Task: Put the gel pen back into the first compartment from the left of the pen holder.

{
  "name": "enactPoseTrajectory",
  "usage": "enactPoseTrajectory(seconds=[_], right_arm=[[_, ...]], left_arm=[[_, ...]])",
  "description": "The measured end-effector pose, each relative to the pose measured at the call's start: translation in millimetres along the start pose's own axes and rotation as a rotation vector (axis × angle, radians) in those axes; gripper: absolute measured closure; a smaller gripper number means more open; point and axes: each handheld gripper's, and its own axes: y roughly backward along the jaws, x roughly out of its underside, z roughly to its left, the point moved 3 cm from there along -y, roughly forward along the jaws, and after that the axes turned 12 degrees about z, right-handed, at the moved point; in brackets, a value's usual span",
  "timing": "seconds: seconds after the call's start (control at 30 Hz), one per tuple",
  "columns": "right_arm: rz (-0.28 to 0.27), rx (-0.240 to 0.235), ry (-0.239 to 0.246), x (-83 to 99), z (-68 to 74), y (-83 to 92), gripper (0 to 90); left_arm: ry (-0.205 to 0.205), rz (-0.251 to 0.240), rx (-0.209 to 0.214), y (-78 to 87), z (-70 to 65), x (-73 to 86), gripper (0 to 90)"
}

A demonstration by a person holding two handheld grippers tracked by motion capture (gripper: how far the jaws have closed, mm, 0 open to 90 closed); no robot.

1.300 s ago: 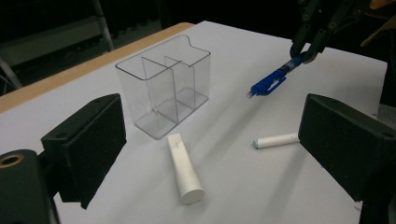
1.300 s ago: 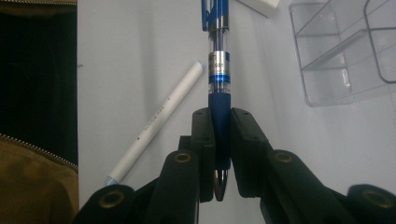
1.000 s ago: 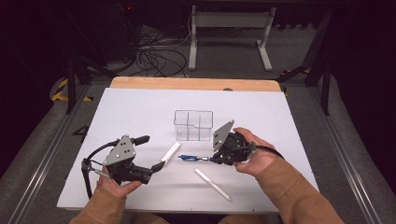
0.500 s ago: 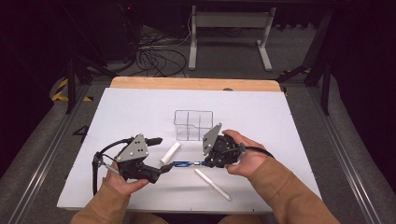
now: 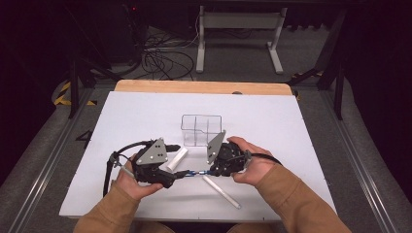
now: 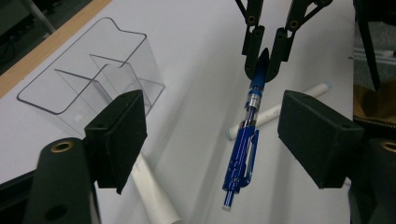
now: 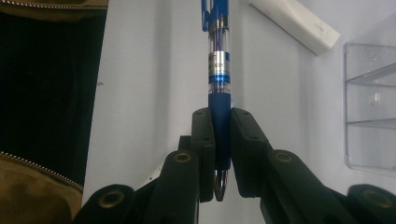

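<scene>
Blue pen: light, stiff, smooth plastic barrel, likely slippery; rubber grip end best hold.

Right gripper clamped on pen's grip end, pen pointing out past fingertips.

Left gripper spread wide, pen's clip end between pads, untouched.

Left gripper view gives clip and plunger; right gripper view gives jaw contact.

High view: clear organizer just beyond both grippers; white tubes near fingers.

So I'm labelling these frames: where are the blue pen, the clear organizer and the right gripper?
blue pen (image 6: 240,154), left gripper view, clip end.
clear organizer (image 5: 201,118), high view, back rim.
right gripper (image 7: 221,140), right gripper view, between jaws.
</scene>
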Motion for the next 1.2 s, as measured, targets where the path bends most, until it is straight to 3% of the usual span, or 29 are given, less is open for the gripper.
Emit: enactPoseTrajectory(seconds=[0.33, 0.7, 1.2], right_arm=[[-0.009, -0.007, 0.014, -4.7, 1.1, -2.7, 80.9], [-0.016, -0.013, 0.019, -6.9, 0.7, -3.9, 80.9], [-0.019, -0.007, 0.012, -8.4, 1.3, -5.7, 80.9]], left_arm=[[-0.033, 0.08, 0.094, -17.1, -1.8, -11.4, 37.5], [-0.116, 0.227, 0.116, -39.9, -5.6, -14.1, 52.6], [-0.166, 0.298, 0.182, -55.0, -10.6, -15.6, 74.8]])
